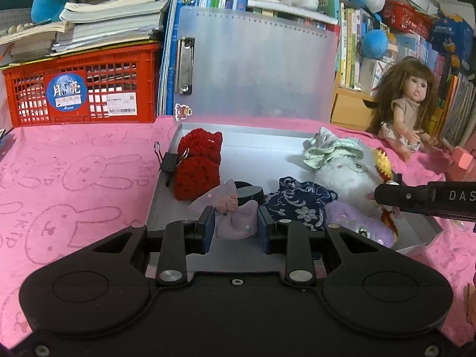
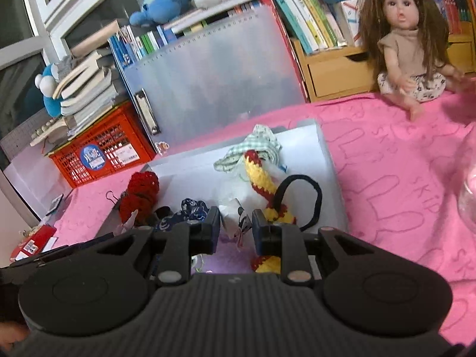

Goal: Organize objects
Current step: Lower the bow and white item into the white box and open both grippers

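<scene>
An open translucent file box (image 1: 255,151) lies on the pink cloth, its lid (image 1: 258,65) standing upright. Inside are a red crochet piece (image 1: 197,166), a navy floral cloth (image 1: 297,205), a white plush with green gingham (image 1: 333,154), a purple fluffy piece (image 1: 357,223) and a yellow-red crochet strip (image 2: 258,175). My left gripper (image 1: 236,223) is shut on a lilac bow with a pink bear (image 1: 235,214) over the box's front. My right gripper (image 2: 236,223) hovers over the box, jaws slightly apart around a small white item (image 2: 238,220); grip unclear.
A red crate (image 1: 80,89) with stacked books stands at the back left. A doll (image 1: 407,104) sits at the back right before a bookshelf. A black binder clip (image 1: 166,160) is on the box's left wall. A black hair band (image 2: 300,202) lies in the box.
</scene>
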`<state>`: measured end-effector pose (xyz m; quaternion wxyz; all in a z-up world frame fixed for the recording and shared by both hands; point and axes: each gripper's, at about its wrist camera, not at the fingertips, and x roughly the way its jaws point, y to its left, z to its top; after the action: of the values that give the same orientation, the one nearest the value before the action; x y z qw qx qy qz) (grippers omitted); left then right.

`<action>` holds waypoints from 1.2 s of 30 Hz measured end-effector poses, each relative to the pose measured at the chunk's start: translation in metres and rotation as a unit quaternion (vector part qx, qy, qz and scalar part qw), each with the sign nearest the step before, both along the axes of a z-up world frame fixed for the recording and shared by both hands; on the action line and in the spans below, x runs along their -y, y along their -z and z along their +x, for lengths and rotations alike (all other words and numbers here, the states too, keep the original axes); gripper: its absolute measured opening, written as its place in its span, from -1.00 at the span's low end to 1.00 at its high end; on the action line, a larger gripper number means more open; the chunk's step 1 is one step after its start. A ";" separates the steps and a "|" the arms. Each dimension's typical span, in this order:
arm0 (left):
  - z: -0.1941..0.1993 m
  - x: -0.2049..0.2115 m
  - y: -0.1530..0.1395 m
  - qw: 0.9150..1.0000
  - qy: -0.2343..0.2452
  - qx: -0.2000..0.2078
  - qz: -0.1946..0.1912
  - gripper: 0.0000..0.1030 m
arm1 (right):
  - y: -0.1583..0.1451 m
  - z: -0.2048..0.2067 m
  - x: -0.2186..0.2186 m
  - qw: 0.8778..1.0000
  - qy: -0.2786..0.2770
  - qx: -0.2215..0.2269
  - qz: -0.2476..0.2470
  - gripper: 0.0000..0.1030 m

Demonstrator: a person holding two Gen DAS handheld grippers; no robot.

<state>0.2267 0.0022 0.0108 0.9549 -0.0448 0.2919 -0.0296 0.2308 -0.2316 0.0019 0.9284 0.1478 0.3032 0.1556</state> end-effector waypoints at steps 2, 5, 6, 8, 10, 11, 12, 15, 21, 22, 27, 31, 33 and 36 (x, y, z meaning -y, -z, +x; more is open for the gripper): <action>0.003 0.001 0.003 1.000 -0.001 -0.001 0.002 -0.45 | 0.003 0.004 -0.003 1.000 -0.003 -0.006 -0.002 -0.47; 0.007 0.003 0.005 1.000 0.001 -0.001 0.004 -0.45 | 0.007 0.010 -0.006 1.000 -0.005 -0.014 -0.004 -0.47; 0.009 0.004 0.006 1.000 0.001 -0.001 0.005 -0.45 | 0.009 0.012 -0.007 1.000 -0.006 -0.017 -0.005 -0.47; 0.012 0.005 0.007 1.000 -0.001 -0.001 0.006 -0.45 | 0.010 0.016 -0.007 1.000 -0.005 -0.022 -0.003 -0.47; 0.015 0.005 0.008 1.000 -0.004 -0.003 0.004 -0.45 | 0.013 0.019 -0.007 1.000 -0.004 -0.028 0.004 -0.47; 0.016 0.006 0.009 1.000 -0.005 -0.004 0.003 -0.45 | 0.014 0.020 -0.007 1.000 -0.004 -0.030 0.006 -0.47; 0.017 0.006 0.010 1.000 -0.006 -0.004 0.002 -0.45 | 0.014 0.022 -0.007 0.999 -0.004 -0.031 0.007 -0.47; 0.020 0.008 0.011 1.000 -0.007 -0.005 0.004 -0.45 | 0.014 0.026 -0.009 0.999 -0.005 -0.031 0.004 -0.47; 0.026 0.009 0.013 1.000 -0.011 -0.009 0.006 -0.45 | 0.016 0.032 -0.009 0.999 -0.002 -0.033 0.007 -0.47; 0.026 0.009 0.013 1.000 -0.011 -0.009 0.006 -0.45 | 0.017 0.032 -0.009 0.999 -0.003 -0.034 0.009 -0.47; 0.023 0.011 0.012 1.000 -0.007 -0.006 0.012 -0.42 | 0.017 0.031 -0.008 0.999 -0.001 -0.035 0.012 -0.38; 0.019 0.014 0.009 1.000 -0.004 -0.002 0.017 -0.39 | 0.014 0.028 -0.007 0.999 0.001 -0.032 0.018 -0.18; 0.017 0.014 0.007 1.000 -0.005 0.000 0.018 -0.30 | 0.012 0.026 -0.006 0.999 0.001 -0.028 0.019 0.01; 0.013 0.013 0.005 1.000 -0.006 0.000 0.018 -0.19 | 0.009 0.023 -0.003 0.999 0.003 -0.023 0.024 0.06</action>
<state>0.2397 -0.0112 0.0055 0.9558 -0.0291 0.2919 -0.0183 0.2537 -0.2287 -0.0068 0.9178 0.1744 0.3201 0.1571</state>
